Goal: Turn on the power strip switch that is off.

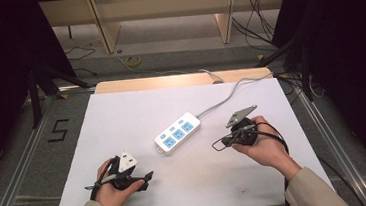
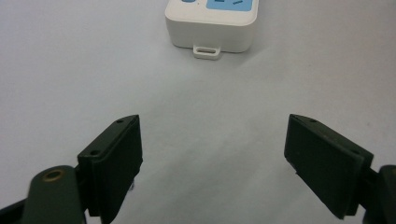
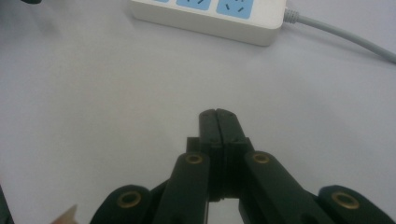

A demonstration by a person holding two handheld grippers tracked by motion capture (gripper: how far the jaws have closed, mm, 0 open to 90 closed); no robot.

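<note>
While both hands sit low on the desk (image 1: 121,113) in the high view, the white power strip (image 1: 177,132) lies near centre, diagonal, three blue sockets up, all unplugged, grey cord (image 1: 225,96) running off toward 1 o'clock. Left gripper (image 1: 145,179) is at 7 o'clock from the strip, right gripper (image 1: 218,143) at 4 o'clock, both apart from it.

Left gripper view: left gripper (image 2: 212,156) open, jaws wide, nothing between; strip's short end (image 2: 210,28) at 12 o'clock, clear of them.

Right gripper view: right gripper (image 3: 218,119) closed on nothing, jaws pressed together; strip (image 3: 208,14) at 12 o'clock, cord (image 3: 341,35) leaving toward 2 o'clock.
</note>
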